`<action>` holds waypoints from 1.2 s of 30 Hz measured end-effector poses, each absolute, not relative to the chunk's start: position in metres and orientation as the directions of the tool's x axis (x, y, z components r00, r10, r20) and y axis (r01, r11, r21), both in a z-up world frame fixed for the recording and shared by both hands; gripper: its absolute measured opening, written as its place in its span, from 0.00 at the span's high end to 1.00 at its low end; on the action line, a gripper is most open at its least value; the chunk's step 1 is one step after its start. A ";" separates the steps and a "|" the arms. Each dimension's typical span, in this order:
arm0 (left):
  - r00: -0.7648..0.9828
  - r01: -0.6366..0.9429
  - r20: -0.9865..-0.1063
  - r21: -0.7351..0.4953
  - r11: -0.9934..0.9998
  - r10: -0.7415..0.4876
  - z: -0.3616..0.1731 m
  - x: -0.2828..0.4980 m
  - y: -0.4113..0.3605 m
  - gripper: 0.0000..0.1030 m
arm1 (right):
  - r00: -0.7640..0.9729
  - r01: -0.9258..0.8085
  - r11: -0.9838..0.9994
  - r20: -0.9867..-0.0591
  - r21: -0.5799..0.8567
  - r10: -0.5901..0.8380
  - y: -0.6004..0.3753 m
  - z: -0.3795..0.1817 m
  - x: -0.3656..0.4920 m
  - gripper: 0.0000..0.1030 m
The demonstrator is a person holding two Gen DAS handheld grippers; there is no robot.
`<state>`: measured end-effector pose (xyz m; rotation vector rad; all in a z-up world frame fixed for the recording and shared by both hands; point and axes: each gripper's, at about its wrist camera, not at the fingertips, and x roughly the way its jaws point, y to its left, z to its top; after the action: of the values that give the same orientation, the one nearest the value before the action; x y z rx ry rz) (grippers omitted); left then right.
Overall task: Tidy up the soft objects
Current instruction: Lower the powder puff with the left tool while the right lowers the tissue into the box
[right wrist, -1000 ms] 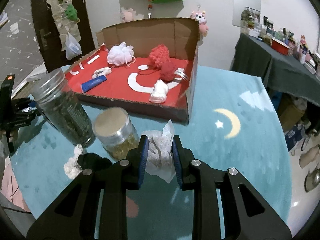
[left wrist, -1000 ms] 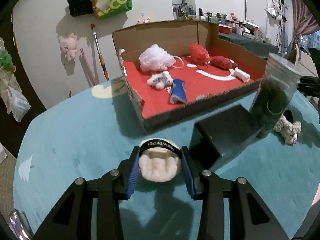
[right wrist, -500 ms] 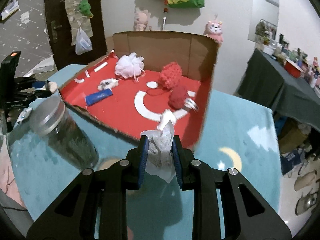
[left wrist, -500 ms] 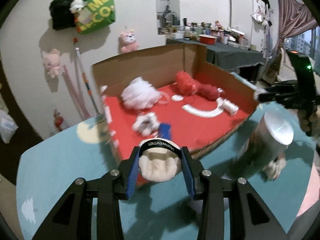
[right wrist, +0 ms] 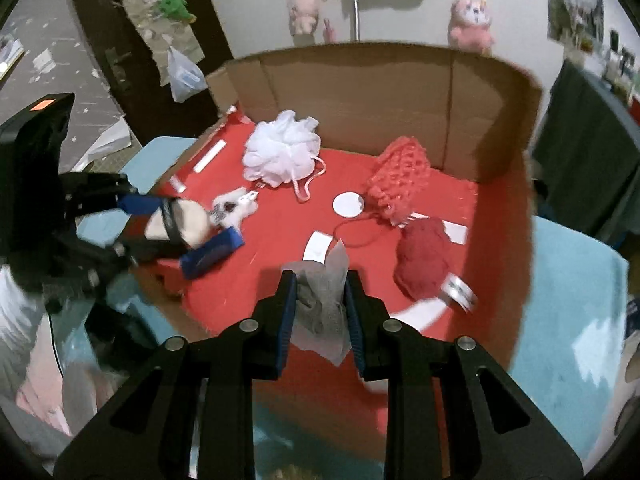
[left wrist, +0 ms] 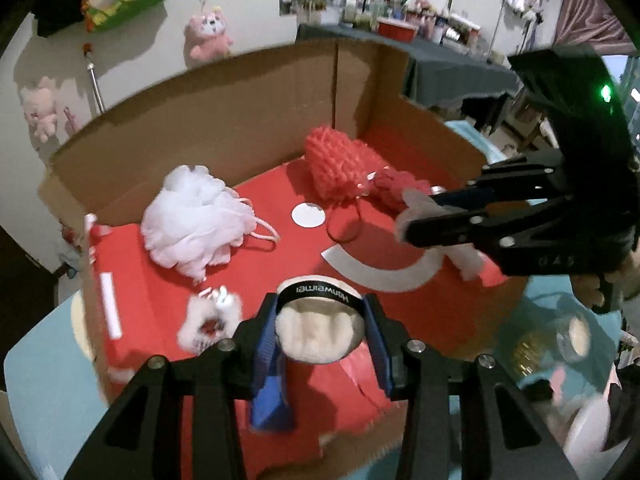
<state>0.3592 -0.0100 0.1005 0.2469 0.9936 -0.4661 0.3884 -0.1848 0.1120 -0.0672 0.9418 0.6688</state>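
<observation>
Left wrist: teal tablecloth (left wrist: 36, 376), white wall (left wrist: 248, 8).

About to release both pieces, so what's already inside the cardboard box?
Inside the cardboard box: white mesh pouf, red knitted pouch, dark red ball, small fluffy toy, blue item. The floor under both jaws' loads is hidden.
</observation>
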 end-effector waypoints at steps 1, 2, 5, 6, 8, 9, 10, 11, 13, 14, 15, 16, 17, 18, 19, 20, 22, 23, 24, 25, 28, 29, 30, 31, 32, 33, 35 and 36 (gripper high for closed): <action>0.446 0.484 -0.858 -0.009 0.875 -0.256 0.095 0.366 -0.014 0.57 | 0.381 -0.554 0.798 -0.780 0.237 0.496 -0.179 0.108 0.398 0.77; 0.438 0.484 -0.863 -0.008 0.875 -0.250 0.091 0.371 -0.017 0.57 | 0.371 -0.546 0.803 -0.792 0.237 0.485 -0.174 0.103 0.407 0.77; 0.419 0.483 -0.877 -0.004 0.875 -0.236 0.080 0.384 -0.023 0.57 | 0.338 -0.522 0.818 -0.822 0.240 0.458 -0.165 0.090 0.429 0.77; 0.414 0.482 -0.881 -0.002 0.876 -0.230 0.078 0.387 -0.024 0.56 | 0.329 -0.515 0.823 -0.832 0.239 0.447 -0.162 0.087 0.436 0.77; 0.407 0.478 -0.887 0.003 0.879 -0.219 0.074 0.393 -0.025 0.56 | 0.313 -0.503 0.833 -0.849 0.233 0.426 -0.159 0.080 0.446 0.77; 0.405 0.476 -0.889 0.004 0.880 -0.215 0.073 0.395 -0.026 0.56 | 0.300 -0.500 0.834 -0.856 0.235 0.422 -0.158 0.078 0.449 0.77; 0.404 0.475 -0.890 0.006 0.880 -0.212 0.072 0.397 -0.026 0.55 | 0.296 -0.495 0.837 -0.860 0.234 0.415 -0.156 0.075 0.452 0.77; 0.401 0.473 -0.892 0.007 0.881 -0.208 0.070 0.400 -0.026 0.55 | 0.293 -0.492 0.840 -0.865 0.230 0.408 -0.154 0.074 0.455 0.77; 0.397 0.469 -0.895 0.006 0.883 -0.204 0.068 0.403 -0.026 0.54 | 0.268 -0.487 0.842 -0.877 0.234 0.399 -0.151 0.071 0.459 0.77; 0.393 0.467 -0.897 0.004 0.884 -0.203 0.066 0.404 -0.026 0.54 | 0.263 -0.483 0.843 -0.879 0.236 0.396 -0.150 0.071 0.460 0.77; 0.391 0.466 -0.898 0.004 0.885 -0.202 0.064 0.404 -0.026 0.54 | 0.262 -0.480 0.845 -0.882 0.234 0.393 -0.148 0.071 0.461 0.77; 0.391 0.465 -0.899 0.005 0.885 -0.200 0.063 0.404 -0.026 0.54 | 0.260 -0.478 0.848 -0.886 0.228 0.385 -0.147 0.070 0.462 0.77; 0.387 0.464 -0.900 0.004 0.886 -0.198 0.061 0.405 -0.026 0.54 | 0.259 -0.476 0.851 -0.888 0.224 0.379 -0.146 0.070 0.463 0.77; 0.383 0.465 -0.902 0.004 0.886 -0.197 0.060 0.406 -0.026 0.53 | 0.256 -0.471 0.854 -0.892 0.221 0.373 -0.145 0.068 0.465 0.77; 0.381 0.464 -0.904 0.005 0.886 -0.195 0.057 0.409 -0.029 0.52 | 0.255 -0.465 0.858 -0.895 0.219 0.367 -0.145 0.067 0.467 0.77; 0.382 0.462 -0.904 0.006 0.887 -0.193 0.056 0.409 -0.029 0.52 | 0.254 -0.458 0.861 -0.896 0.219 0.363 -0.145 0.064 0.469 0.77; 0.383 0.461 -0.903 0.005 0.887 -0.194 0.054 0.412 -0.030 0.50 | 0.248 -0.449 0.865 -0.899 0.223 0.360 -0.144 0.060 0.473 0.77; 0.384 0.460 -0.903 0.005 0.888 -0.194 0.053 0.413 -0.030 0.50 | 0.244 -0.444 0.866 -0.900 0.228 0.362 -0.143 0.058 0.475 0.77; 0.386 0.458 -0.902 0.005 0.889 -0.194 0.053 0.414 -0.030 0.49 | 0.245 -0.441 0.867 -0.899 0.231 0.364 -0.142 0.057 0.476 0.77; 0.386 0.457 -0.902 0.004 0.889 -0.195 0.052 0.414 -0.030 0.48 | 0.251 -0.441 0.867 -0.895 0.233 0.368 -0.142 0.058 0.476 0.77; 0.386 0.452 -0.902 0.002 0.892 -0.194 0.048 0.415 -0.029 0.47 | 0.260 -0.449 0.866 -0.895 0.221 0.363 -0.141 0.059 0.474 0.76; 0.385 0.450 -0.902 0.000 0.893 -0.194 0.046 0.415 -0.027 0.47 | 0.259 -0.451 0.865 -0.895 0.220 0.362 -0.141 0.059 0.473 0.76; 0.385 0.448 -0.902 -0.002 0.894 -0.195 0.046 0.415 -0.025 0.46 | 0.259 -0.451 0.866 -0.896 0.217 0.360 -0.140 0.059 0.472 0.76; 0.386 0.446 -0.901 -0.004 0.895 -0.197 0.046 0.415 -0.024 0.46 | 0.260 -0.451 0.866 -0.897 0.215 0.358 -0.140 0.058 0.471 0.75; 0.387 0.446 -0.901 -0.006 0.895 -0.198 0.044 0.415 -0.023 0.45 | 0.261 -0.452 0.866 -0.897 0.212 0.356 -0.139 0.058 0.470 0.75; 0.387 0.445 -0.901 -0.006 0.895 -0.199 0.044 0.415 -0.022 0.45 | 0.263 -0.454 0.866 -0.898 0.208 0.353 -0.139 0.059 0.469 0.74; 0.387 0.442 -0.900 -0.008 0.897 -0.199 0.044 0.417 -0.019 0.43 | 0.265 -0.459 0.866 -0.899 0.201 0.349 -0.138 0.058 0.468 0.73; 0.385 0.444 -0.900 -0.013 0.896 -0.203 0.043 0.417 -0.018 0.41 | 0.267 -0.462 0.864 -0.899 0.198 0.349 -0.137 0.059 0.468 0.72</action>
<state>0.4167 -0.0181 0.0433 0.2465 1.1031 -0.4173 0.4676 -0.1374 0.0586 -0.1110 1.1805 0.5487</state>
